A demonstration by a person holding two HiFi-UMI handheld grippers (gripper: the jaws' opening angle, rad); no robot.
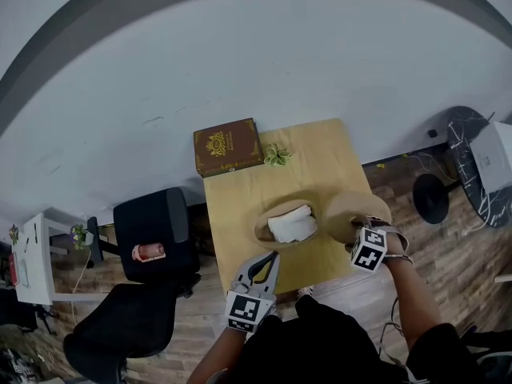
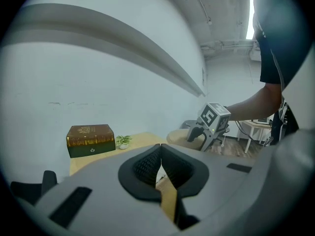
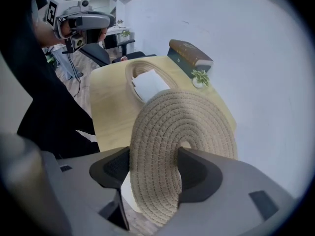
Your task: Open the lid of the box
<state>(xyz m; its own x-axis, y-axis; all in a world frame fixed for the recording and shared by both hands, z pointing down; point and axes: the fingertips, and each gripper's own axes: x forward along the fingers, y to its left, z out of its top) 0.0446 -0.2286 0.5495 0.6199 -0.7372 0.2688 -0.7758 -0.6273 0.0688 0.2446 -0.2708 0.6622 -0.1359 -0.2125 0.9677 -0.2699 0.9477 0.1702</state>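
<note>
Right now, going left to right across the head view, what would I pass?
black chair → brown box → open woven basket → woven lid. The small plant is left out: it overlaps the basket sideways.

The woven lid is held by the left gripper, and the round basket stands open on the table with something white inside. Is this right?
No: the right gripper holds the woven lid, as the right gripper view shows. The round basket does stand open on the table with something white inside.
</note>
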